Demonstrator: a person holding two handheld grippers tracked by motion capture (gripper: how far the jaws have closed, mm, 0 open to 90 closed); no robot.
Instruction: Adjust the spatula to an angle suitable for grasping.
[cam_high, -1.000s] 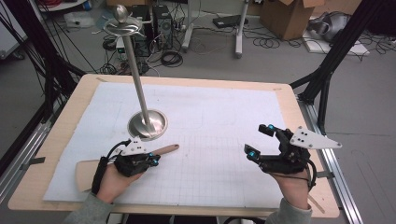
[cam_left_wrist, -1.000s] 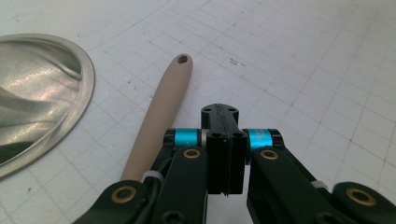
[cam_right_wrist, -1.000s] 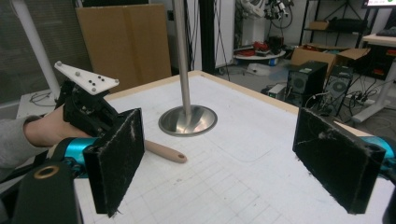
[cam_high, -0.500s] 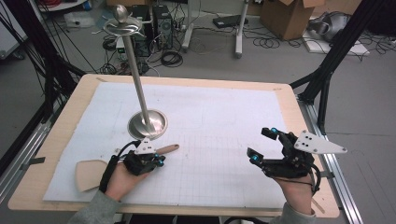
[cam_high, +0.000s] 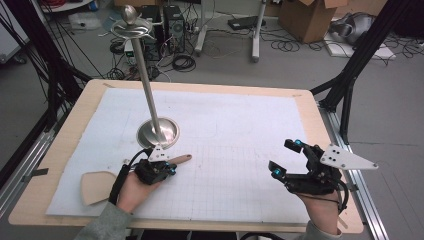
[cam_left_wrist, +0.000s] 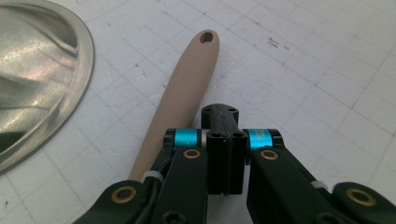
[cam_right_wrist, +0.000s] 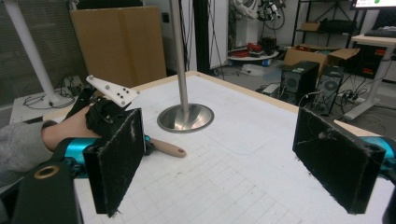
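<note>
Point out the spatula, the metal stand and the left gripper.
spatula (cam_left_wrist: 191, 77), left gripper view, middle of its handle.
metal stand (cam_high: 158, 134), high view, round base.
left gripper (cam_left_wrist: 225, 154), left gripper view, between the shut jaws.

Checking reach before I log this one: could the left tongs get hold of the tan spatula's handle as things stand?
Probably yes. The left tongs hang right beside the spatula's handle, with nothing lying across it. They are shut, though, so they would have to open first. The steel stand's base sits close but off to the side.

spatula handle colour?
Beige-tan silicone spatula handle with a hanging hole at its end; clearest in the left gripper view.
</note>
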